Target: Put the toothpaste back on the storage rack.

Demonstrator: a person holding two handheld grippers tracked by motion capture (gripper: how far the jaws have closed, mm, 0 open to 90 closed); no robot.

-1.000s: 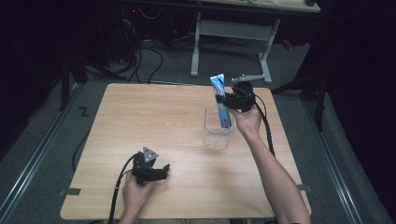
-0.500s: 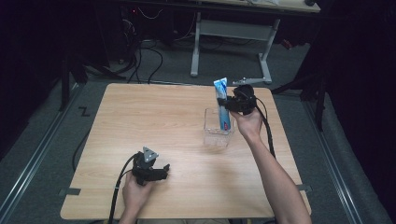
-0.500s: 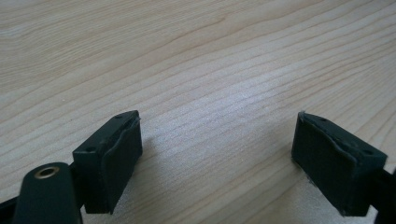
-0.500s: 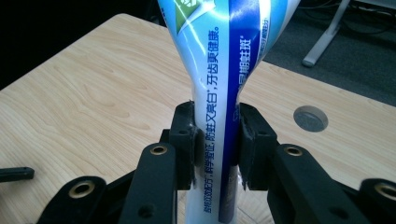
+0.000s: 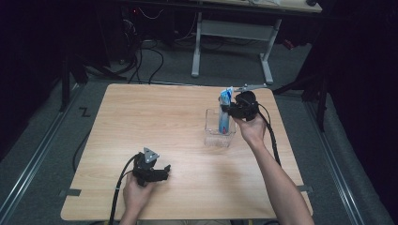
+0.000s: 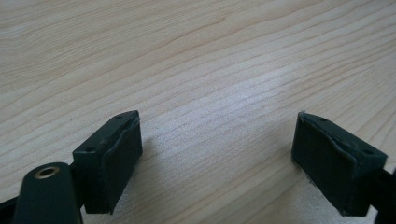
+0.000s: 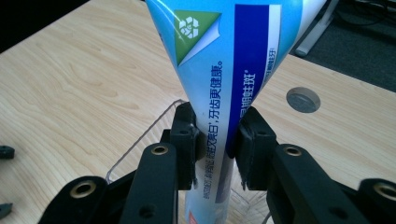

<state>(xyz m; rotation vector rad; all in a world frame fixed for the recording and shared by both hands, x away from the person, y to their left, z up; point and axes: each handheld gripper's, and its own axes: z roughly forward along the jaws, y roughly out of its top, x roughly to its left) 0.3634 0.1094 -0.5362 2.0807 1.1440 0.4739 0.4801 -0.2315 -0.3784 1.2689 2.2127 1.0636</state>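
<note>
A blue and white toothpaste tube [image 7: 229,93] stands upright, flat crimped end up, with its lower end inside a clear plastic cup [image 5: 218,129] at the table's right. My right gripper [image 7: 215,144] is shut on the tube's middle, one pad pressing on each side. In the high view that right gripper [image 5: 231,109] hovers over the cup's far side, with the tube [image 5: 225,105] poking up beside it. My left gripper [image 5: 162,171] rests low near the front edge of the wooden table [image 5: 155,122]; its jaws stand wide apart in the left gripper view [image 6: 215,158], with bare wood between them.
A round grey cap [image 7: 303,99] sits in the tabletop beyond the tube. A grey desk frame [image 5: 232,37] and cables lie on the floor behind the table. Black cables trail from both grippers toward the front edge.
The right gripper with the tube has sunk slightly over the cup. The left hand has stayed in place.
</note>
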